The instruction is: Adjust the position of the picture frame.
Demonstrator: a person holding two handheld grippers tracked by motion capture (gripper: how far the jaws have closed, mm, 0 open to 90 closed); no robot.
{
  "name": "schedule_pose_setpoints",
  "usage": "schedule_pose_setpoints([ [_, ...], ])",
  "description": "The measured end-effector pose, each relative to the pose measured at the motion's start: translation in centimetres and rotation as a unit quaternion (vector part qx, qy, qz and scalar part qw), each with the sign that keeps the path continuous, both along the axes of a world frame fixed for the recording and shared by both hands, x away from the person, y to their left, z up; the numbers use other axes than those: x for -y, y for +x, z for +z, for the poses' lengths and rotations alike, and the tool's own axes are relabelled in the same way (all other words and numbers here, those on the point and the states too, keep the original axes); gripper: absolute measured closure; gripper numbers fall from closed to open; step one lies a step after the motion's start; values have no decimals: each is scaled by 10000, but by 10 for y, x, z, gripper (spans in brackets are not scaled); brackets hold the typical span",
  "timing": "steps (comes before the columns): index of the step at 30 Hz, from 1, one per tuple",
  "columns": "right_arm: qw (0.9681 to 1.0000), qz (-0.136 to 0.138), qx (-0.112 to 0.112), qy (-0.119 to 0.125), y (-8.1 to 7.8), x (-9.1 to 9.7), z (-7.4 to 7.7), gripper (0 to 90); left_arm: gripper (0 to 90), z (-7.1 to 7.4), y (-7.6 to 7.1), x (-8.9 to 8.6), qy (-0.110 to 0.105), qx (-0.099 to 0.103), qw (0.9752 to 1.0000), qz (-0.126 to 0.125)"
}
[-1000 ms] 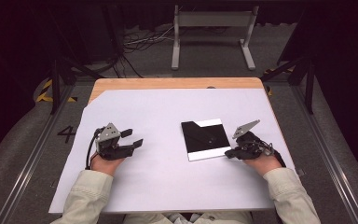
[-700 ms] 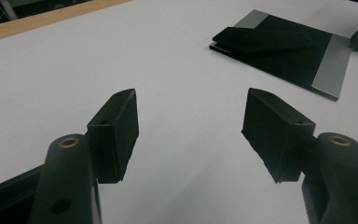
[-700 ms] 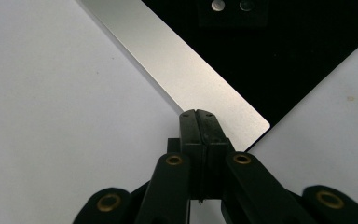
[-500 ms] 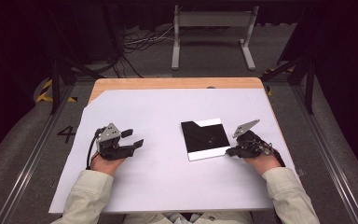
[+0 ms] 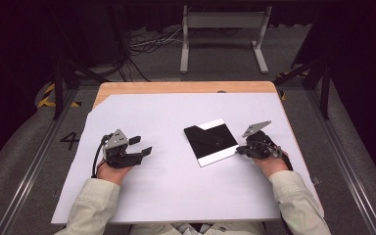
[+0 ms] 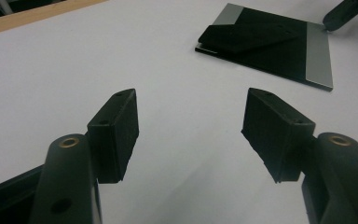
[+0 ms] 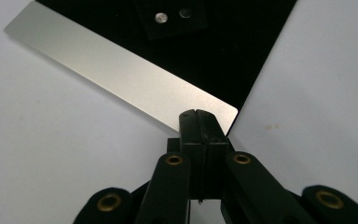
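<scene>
A flat black plate (image 5: 210, 144) with silver strips along two edges lies on the white sheet, right of centre. A smaller black piece (image 6: 247, 35) rests on top of it, with two small silver dots (image 7: 170, 15) showing. My right gripper (image 5: 238, 151) is shut, jaws pressed together, and its tip (image 7: 199, 114) is at the near right corner of the plate's silver strip (image 7: 121, 70). Nothing is between its jaws. My left gripper (image 5: 143, 145) rests at the left of the sheet, pointing toward the plate. It stands open (image 6: 191, 102) over bare sheet, well short of the plate (image 6: 270, 46).
The white sheet (image 5: 176, 186) covers most of a wooden table, whose bare far edge (image 5: 186, 87) shows. Beyond the table stand a metal frame (image 5: 223, 19) and loose cables (image 5: 147, 44) on the floor. Both forearms in pale sleeves come in from the near edge.
</scene>
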State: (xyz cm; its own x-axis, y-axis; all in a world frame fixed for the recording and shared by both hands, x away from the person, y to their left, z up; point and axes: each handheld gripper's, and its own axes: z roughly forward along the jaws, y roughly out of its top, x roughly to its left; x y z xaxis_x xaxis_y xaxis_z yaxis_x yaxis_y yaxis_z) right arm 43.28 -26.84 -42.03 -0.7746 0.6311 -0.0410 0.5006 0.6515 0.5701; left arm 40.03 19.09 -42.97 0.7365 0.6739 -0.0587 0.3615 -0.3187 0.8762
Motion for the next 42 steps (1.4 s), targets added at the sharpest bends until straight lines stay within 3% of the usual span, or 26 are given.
schedule_pose_setpoints([
  [11, 9999, -164, -13, 40, 24, -10, 0, 900, 367, -1, 1, 1, 12, -30, 10000, 24],
  [16, 9998, -89, -36, 157, 35, -17, 0, 900, 376, -1, 2, 4, 57, -61, 10000, 28],
  [18, 9986, 28, -46, 530, 39, -22, -4, 900, 379, -2, 3, 5, 66, -58, 10000, 32],
  [20, 9980, 138, 136, 605, 41, -36, -7, 900, 381, -2, 3, 5, 63, -49, 10000, 32],
  [22, 9985, 245, 155, 472, 43, -52, -7, 900, 382, -1, 2, 4, 68, -56, 10000, 33],
  [24, 9991, 337, 250, 27, 44, -66, -2, 900, 383, -1, 2, 1, 57, -46, 10000, 47],
  [25, 9992, 336, 215, -23, 45, -68, -1, 900, 383, -1, 2, 0, 53, -60, 9999, 61],
  [31, 9989, 341, 178, 260, 51, -78, 11, 900, 382, -3, 3, -4, -8, -103, 9999, 122],
  [37, 9985, 499, 113, 172, 65, -108, 20, 900, 383, -2, 1, -4, -1, -98, 9999, 125],
  [42, 9987, 503, 16, 80, 79, -130, 19, 900, 383, -3, 1, -8, -14, -117, 9998, 132],
])
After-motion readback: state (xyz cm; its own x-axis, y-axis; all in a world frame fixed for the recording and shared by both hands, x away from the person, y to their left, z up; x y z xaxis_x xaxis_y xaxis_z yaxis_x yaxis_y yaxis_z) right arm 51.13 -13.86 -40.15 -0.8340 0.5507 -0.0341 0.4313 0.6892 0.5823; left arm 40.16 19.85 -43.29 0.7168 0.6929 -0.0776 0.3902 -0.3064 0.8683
